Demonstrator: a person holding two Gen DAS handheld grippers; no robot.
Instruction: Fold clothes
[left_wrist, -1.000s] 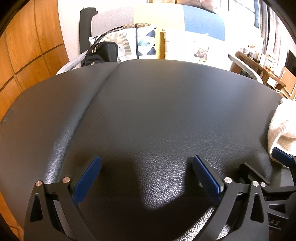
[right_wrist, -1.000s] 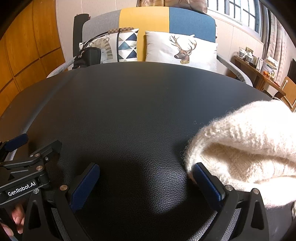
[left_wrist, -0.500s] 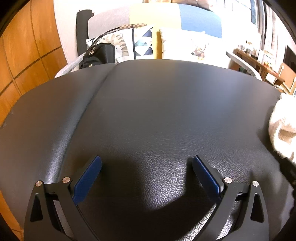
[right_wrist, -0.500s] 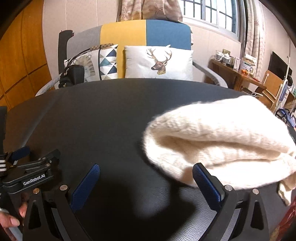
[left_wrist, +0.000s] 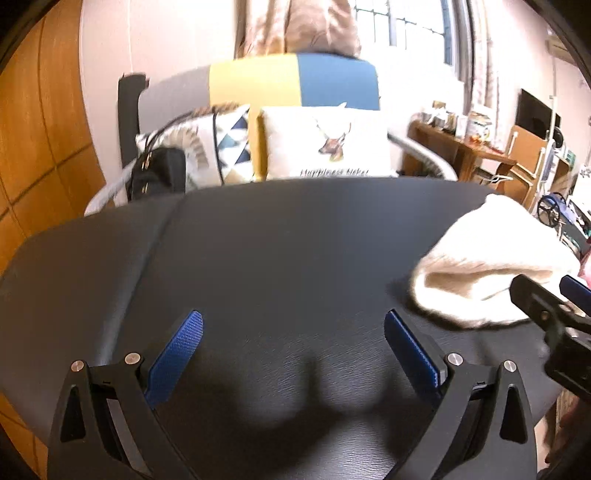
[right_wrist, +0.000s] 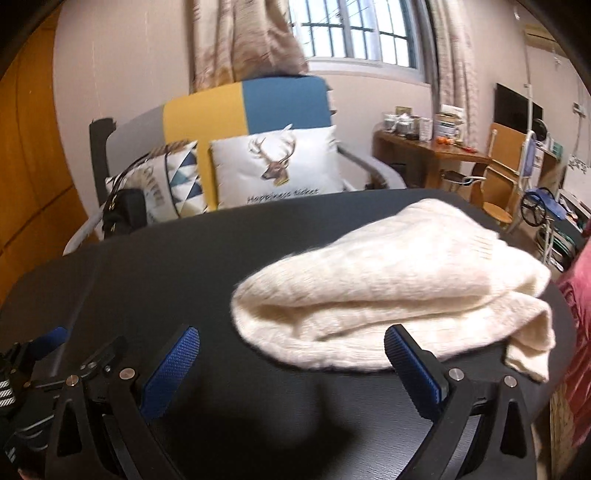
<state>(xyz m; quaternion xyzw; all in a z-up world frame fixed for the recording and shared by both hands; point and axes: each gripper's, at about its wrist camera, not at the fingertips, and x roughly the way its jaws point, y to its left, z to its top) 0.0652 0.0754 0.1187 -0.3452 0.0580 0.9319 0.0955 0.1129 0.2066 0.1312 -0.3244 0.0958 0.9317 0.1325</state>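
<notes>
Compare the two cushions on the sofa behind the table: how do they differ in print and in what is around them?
The deer cushion is white with a stag's head and a line of script; the triangle cushion carries blue and teal triangles. The deer cushion shows in full, while the triangle cushion is partly hidden by a black bag and its strap. Both lean upright against the sofa back.

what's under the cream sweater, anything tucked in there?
The cream knit sweater lies folded on the black leather tabletop; only that surface shows around its edges. Whatever sits between its layers or beneath it is covered. Both hand-held grippers are open, clear of it.
</notes>
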